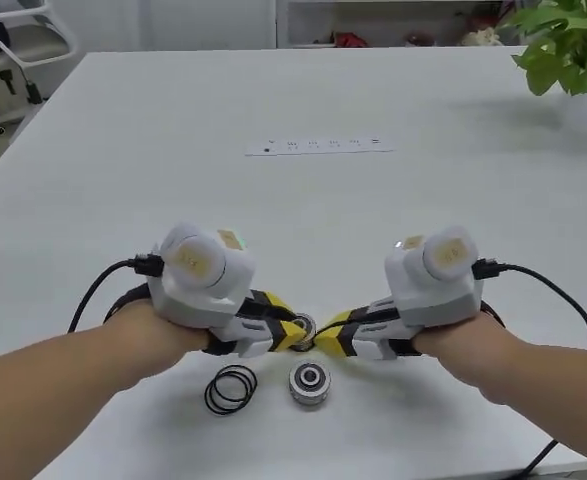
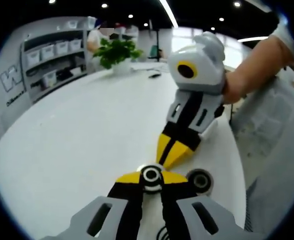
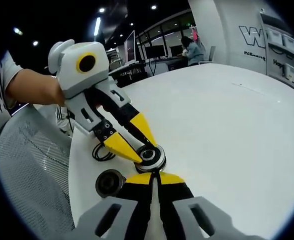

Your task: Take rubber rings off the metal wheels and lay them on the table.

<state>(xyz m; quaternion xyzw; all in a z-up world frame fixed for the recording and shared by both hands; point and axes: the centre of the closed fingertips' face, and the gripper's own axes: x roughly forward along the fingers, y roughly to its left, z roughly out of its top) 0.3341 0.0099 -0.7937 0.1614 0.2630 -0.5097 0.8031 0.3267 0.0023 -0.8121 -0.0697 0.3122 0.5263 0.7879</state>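
Wheel [image 2: 152, 175] between left fingers [image 2: 129, 179]; head view adds loose rings [image 1: 231, 388].

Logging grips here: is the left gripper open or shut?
Shut on the wheel: yellow tips of the left gripper clamp it from either side in both gripper views.

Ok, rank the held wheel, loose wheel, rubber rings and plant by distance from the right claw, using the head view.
1. Held wheel, at the tips of the right claw.
2. Loose wheel, just nearer the person.
3. Rubber rings, left of that wheel.
4. Plant, far top right.
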